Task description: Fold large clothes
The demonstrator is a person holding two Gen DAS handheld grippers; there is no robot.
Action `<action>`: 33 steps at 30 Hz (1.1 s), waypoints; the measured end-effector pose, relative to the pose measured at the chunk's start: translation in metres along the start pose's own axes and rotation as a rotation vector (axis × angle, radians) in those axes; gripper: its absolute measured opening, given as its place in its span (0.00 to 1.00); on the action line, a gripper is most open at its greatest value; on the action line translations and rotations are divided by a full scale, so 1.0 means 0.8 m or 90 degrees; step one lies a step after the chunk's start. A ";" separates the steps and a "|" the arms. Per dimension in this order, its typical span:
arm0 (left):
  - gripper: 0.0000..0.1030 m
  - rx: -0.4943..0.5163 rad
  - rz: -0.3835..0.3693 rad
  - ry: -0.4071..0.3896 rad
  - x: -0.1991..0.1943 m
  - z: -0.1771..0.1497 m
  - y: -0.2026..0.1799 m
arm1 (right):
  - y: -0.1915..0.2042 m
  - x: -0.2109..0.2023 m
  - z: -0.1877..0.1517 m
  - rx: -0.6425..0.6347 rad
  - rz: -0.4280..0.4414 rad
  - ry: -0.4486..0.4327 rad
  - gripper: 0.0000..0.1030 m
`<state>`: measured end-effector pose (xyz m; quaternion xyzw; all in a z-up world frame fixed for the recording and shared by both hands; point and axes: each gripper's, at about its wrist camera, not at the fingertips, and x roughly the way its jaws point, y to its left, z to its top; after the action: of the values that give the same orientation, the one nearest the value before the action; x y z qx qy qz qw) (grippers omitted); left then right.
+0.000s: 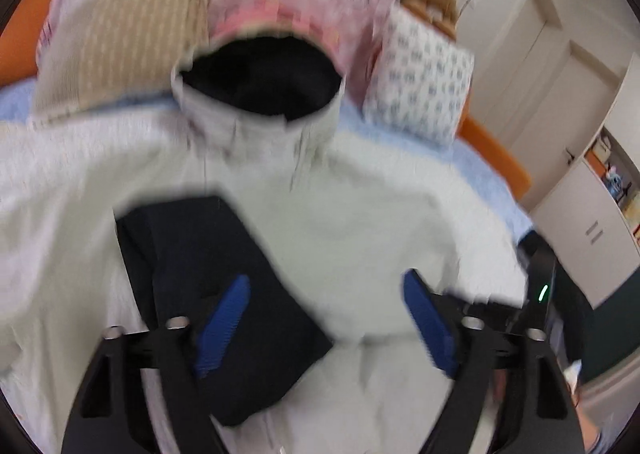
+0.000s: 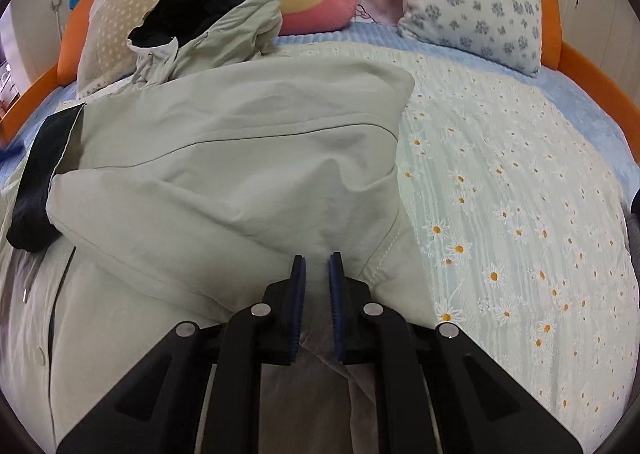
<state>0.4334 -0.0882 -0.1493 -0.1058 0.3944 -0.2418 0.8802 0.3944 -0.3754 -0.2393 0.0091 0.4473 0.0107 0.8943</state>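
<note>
One pale jacket (image 2: pixel 240 157) on bed (image 2: pixel 500 181), hood (image 2: pixel 208 13) lining blk, pillows behind

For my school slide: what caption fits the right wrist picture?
Right gripper pinches the pale jacket lying on a daisy bedspread.

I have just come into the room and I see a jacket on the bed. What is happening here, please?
A person is folding a pale grey-green hooded jacket on a bed, with a two-finger gripper in each hand. One sleeve, with its dark cuff, already lies folded across the body. The right gripper is nearly shut, pinching a fold of the jacket's fabric near its right edge. The left gripper is open above the jacket and holds nothing. Pillows lie at the head of the bed.
</note>
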 end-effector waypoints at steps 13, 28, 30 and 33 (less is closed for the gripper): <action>0.84 -0.019 0.166 0.105 0.116 -0.014 0.046 | -0.002 0.005 0.005 0.012 0.013 0.002 0.12; 0.89 -0.171 0.057 -0.017 -0.071 -0.024 0.122 | 0.026 -0.002 0.010 -0.068 -0.076 -0.009 0.14; 0.89 -0.205 0.070 -0.031 -0.118 -0.038 0.161 | 0.031 -0.011 0.016 -0.054 -0.076 -0.010 0.16; 0.89 -0.265 0.102 -0.052 -0.166 -0.062 0.216 | 0.052 -0.030 0.027 -0.045 -0.051 -0.019 0.16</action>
<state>0.3796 0.1282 -0.1624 -0.2629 0.4073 -0.0797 0.8710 0.3968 -0.3347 -0.2063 -0.0400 0.4333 -0.0096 0.9003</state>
